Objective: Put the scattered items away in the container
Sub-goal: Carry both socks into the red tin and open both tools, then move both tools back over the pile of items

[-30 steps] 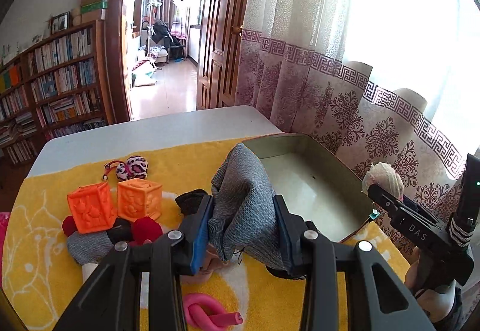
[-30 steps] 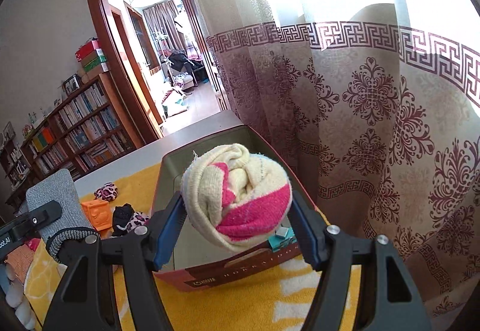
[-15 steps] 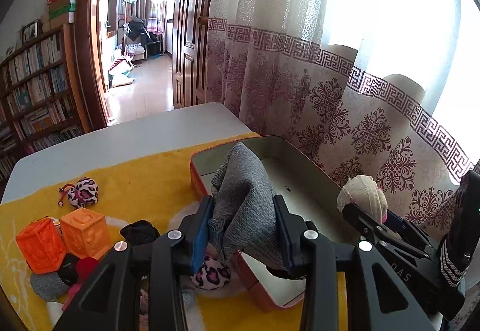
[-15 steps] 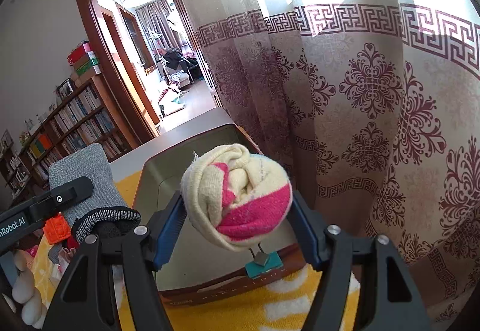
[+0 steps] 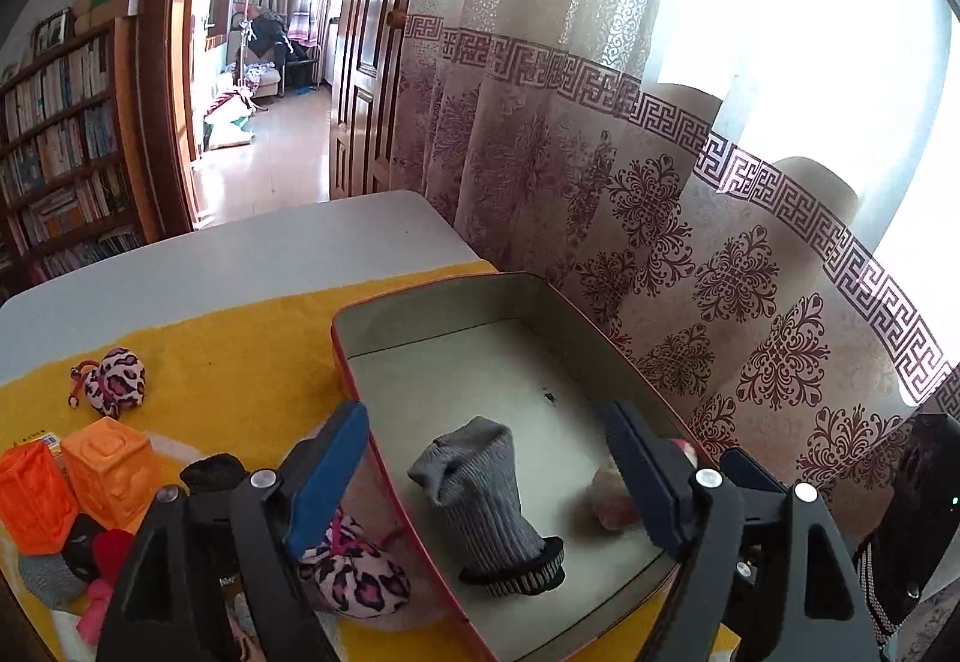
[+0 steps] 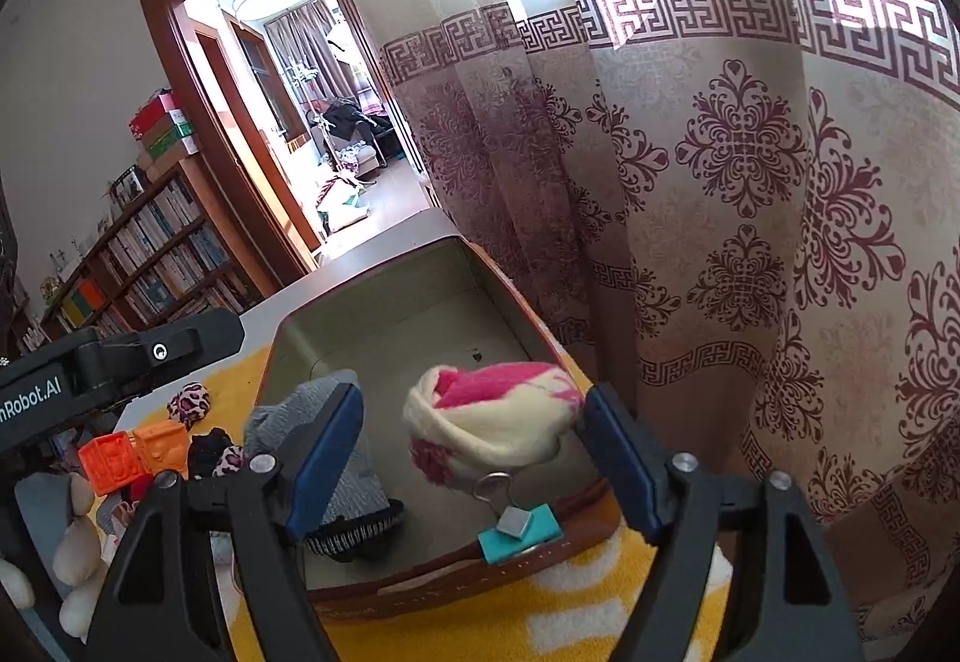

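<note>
A rectangular tin box (image 5: 420,302) with a red outside stands on the yellow towel; it also shows in the right wrist view (image 6: 372,290). My left gripper (image 5: 486,476) is open above the box. A grey sock (image 5: 480,500) sits free inside the box, below its fingers. My right gripper (image 6: 474,452) is open too. The cream and pink rolled sock (image 6: 492,422) is between its fingers, blurred, over the box. It shows as a blur in the left wrist view (image 5: 612,500). The grey sock (image 6: 354,476) lies in the box's near left.
Two orange cubes (image 5: 72,476), leopard-print pouches (image 5: 114,383) (image 5: 354,578), a black item (image 5: 213,473) and red and grey pieces lie on the towel left of the box. A teal binder clip (image 6: 519,533) sits on the box's near rim. A patterned curtain (image 5: 690,254) hangs close behind.
Both grippers have opened over the box. The grey sock has dropped from the left gripper into the box, and the pink and cream sock is loose from the right gripper's fingers.
</note>
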`<move>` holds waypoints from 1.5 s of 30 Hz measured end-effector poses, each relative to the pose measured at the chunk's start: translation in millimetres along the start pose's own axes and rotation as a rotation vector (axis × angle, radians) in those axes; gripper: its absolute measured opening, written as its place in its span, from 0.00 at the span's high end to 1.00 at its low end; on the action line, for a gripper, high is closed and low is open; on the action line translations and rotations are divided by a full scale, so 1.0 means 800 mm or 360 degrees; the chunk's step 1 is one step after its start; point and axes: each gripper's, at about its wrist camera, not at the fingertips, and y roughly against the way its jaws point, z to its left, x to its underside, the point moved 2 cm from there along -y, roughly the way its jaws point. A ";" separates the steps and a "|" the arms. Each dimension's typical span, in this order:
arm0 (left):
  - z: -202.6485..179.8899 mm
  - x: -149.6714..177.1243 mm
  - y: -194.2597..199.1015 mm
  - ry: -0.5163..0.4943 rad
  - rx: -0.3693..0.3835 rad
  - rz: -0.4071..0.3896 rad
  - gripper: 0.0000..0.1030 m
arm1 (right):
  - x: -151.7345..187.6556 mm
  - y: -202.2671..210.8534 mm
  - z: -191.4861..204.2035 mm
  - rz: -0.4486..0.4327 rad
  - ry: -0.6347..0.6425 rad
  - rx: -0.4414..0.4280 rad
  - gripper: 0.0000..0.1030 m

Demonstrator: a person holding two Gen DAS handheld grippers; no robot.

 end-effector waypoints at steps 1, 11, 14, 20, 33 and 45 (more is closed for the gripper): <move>0.004 0.001 0.003 0.0014 0.0000 -0.0004 0.19 | 0.000 0.001 0.000 -0.0014 0.0002 0.0011 0.23; 0.045 0.030 0.032 0.0107 -0.0208 -0.0043 0.19 | 0.001 0.002 -0.002 -0.0046 0.0005 0.0038 0.23; 0.065 0.037 0.042 0.0179 -0.0272 -0.0062 0.19 | 0.002 -0.001 -0.004 -0.0036 -0.0003 0.0043 0.23; 0.090 0.045 0.053 0.0257 -0.0308 -0.0068 0.19 | 0.004 -0.004 -0.011 -0.0034 -0.0023 0.0085 0.23; 0.187 0.074 0.085 0.0495 -0.0504 -0.0096 0.19 | 0.010 -0.012 -0.014 -0.0010 0.0000 0.0161 0.23; 0.246 0.114 0.131 0.0590 -0.0614 -0.0126 0.19 | 0.009 -0.013 -0.011 -0.0029 0.0047 0.0248 0.23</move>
